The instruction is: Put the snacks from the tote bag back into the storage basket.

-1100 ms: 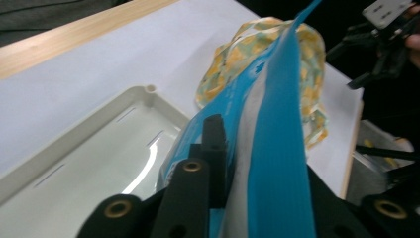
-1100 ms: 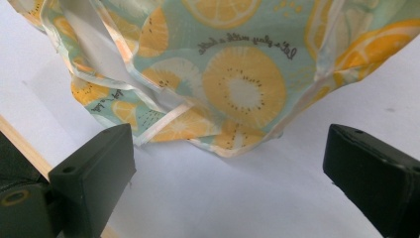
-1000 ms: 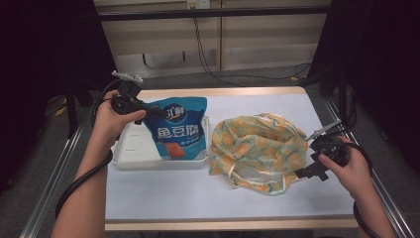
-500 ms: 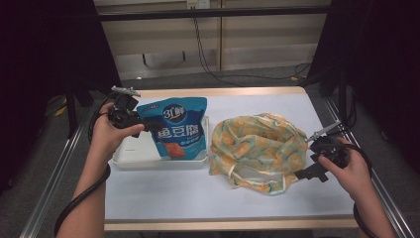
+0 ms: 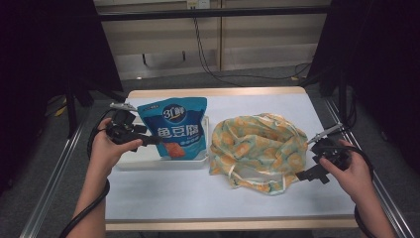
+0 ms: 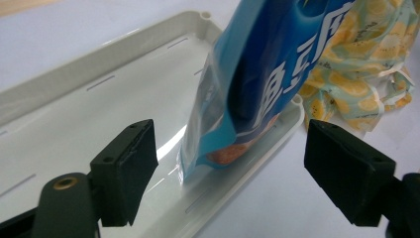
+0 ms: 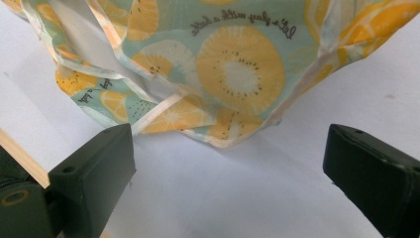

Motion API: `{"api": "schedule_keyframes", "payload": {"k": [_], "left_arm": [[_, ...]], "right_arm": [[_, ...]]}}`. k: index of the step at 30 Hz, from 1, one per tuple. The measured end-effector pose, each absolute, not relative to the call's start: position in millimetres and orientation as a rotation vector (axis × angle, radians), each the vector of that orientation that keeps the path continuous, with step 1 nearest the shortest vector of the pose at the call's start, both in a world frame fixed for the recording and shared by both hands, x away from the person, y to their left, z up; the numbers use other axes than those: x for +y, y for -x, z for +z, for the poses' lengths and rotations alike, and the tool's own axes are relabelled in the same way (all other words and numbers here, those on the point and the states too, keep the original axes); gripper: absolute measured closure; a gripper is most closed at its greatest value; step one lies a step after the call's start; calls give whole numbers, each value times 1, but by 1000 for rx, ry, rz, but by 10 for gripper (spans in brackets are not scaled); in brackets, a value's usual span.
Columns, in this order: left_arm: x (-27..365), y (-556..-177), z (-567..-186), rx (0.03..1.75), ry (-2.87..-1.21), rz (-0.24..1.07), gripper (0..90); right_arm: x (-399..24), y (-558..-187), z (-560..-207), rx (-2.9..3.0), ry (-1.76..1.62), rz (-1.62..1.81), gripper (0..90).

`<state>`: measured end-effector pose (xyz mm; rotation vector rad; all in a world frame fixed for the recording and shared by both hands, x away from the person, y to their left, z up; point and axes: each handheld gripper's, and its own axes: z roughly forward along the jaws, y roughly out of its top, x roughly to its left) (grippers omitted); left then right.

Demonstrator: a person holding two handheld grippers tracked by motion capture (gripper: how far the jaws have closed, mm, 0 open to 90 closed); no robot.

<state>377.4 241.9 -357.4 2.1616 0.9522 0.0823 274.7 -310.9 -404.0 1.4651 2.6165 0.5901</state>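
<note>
The blue snack pouch [image 5: 174,126] stands in the white tray [image 5: 163,162], its lower edge between the left gripper [image 6: 230,168], whose jaws have just been opening and stand spread, off the pouch. The release looks done. The right gripper [image 7: 228,173], also spread, faces the fruit-print bag [image 5: 257,148] on the surface [image 5: 198,193]; next likely calls for withdrawing the left gripper without tipping the pouch.

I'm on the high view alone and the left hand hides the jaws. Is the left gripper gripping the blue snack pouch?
Observer: No. In the left gripper view the left gripper has just been opening; the blue snack pouch stands between the jaws, touched by neither pad.
Operator: Where does the pouch rest?
Observer: Its bottom corner sits inside the white tray, near the front rim.
Operator: And the right gripper?
Observer: The right gripper is open, just short of the fruit-print bag, with bare table between its jaws.
</note>
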Motion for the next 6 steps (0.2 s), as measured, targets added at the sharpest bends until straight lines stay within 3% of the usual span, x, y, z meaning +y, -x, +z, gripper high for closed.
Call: {"api": "schedule_keyframes", "payload": {"k": [6], "left_arm": [[247,-369,-369,973,-2137,79,141]], "right_arm": [[-314,-274,-405,2593,-1468,616,52]]}}
